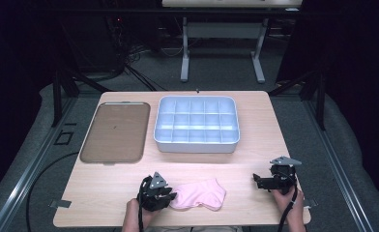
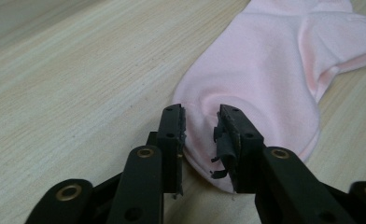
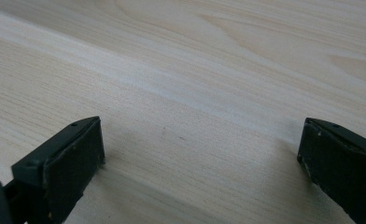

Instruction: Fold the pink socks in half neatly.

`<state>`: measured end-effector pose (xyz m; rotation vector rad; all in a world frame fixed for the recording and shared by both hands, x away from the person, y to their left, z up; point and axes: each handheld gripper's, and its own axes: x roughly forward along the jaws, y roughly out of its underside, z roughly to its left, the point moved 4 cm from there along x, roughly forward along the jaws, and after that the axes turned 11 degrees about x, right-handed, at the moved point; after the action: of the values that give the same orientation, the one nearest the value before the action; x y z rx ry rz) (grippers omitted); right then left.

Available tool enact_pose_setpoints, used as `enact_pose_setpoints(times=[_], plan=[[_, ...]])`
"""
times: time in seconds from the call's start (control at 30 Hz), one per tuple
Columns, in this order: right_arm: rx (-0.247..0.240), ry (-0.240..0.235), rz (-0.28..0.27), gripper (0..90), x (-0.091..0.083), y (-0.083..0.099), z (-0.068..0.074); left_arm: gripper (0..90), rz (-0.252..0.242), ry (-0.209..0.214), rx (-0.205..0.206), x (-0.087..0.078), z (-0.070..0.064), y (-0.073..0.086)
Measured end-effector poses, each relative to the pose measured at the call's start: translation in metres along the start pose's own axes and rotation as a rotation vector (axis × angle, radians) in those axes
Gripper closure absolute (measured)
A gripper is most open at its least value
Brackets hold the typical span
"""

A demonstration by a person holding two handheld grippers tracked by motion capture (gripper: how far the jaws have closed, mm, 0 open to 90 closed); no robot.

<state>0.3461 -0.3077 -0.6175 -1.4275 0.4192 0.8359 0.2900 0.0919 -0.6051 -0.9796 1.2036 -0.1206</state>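
A: So, how far along is the work with the pink sock (image 1: 198, 194)?

B: Barely begun, I'd say. The sock lies flat on the surface (image 1: 129, 186) at the lower middle of the high view, nothing lifted or folded as far as I can see.

A: And the left hand-held gripper (image 2: 202, 128)?

B: In the left gripper view its jaws straddle the near end of the sock, a narrow gap between them with a pinch of fabric bulging up inside. Whether they grip it firmly yet, I cannot tell; they look close to pinching.

A: The right hand-held gripper (image 1: 258, 180)?

B: Lower right of the high view, well apart from the sock, jaws spread wide over bare wood.

A: The containers?

B: The divided grey tray (image 1: 196, 142) at upper centre and the brown tray (image 1: 114, 132) to its left both look empty. So the lift and any placing remain, in my judgement.
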Motion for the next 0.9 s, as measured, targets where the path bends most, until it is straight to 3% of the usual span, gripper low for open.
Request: enact_pose_setpoints(times=[0.3,0.43,0.53,0.6,0.63,0.67,0.73,0.77,0.8,0.9], plan=[[0.005,0.002,-0.003,1.5,-0.001,0.0,0.001,81.1,-0.046,0.006,-0.007,0.0,-0.002,0.004],[-0.007,-0.002,-0.012,4.4,-0.003,0.002,0.003,81.9,-0.095,0.002,0.018,0.001,-0.001,0.008],[0.009,0.005,-0.004,5.9,-0.004,0.002,0.004,82.2,-0.138,0.033,-0.015,0.001,0.002,0.012],[0.011,0.007,-0.01,10.4,-0.005,0.002,0.005,82.2,-0.137,0.026,-0.006,0.002,0.003,0.012],[-0.003,-0.011,-0.018,17.2,-0.006,0.002,0.006,82.2,-0.135,0.027,0.001,0.002,0.004,0.012],[-0.038,-0.057,-0.012,21.7,-0.01,0.004,0.011,82.2,-0.138,0.03,-0.01,0.002,0.004,0.012],[-0.037,-0.072,-0.01,22.7,-0.011,0.005,0.013,82.2,-0.14,0.024,-0.013,0.002,0.005,0.012],[-0.039,-0.163,-0.033,29.1,-0.019,0.008,0.026,82.2,-0.141,0.028,-0.012,0.002,0.005,0.012],[-0.039,-0.163,-0.033,29.1,-0.019,0.008,0.026,82.2,-0.142,0.027,-0.012,0.002,0.004,0.012],[-0.038,-0.25,-0.032,35.2,-0.033,0.011,0.054,82.1,-0.14,0.011,0.002,0.003,0.004,0.011]])
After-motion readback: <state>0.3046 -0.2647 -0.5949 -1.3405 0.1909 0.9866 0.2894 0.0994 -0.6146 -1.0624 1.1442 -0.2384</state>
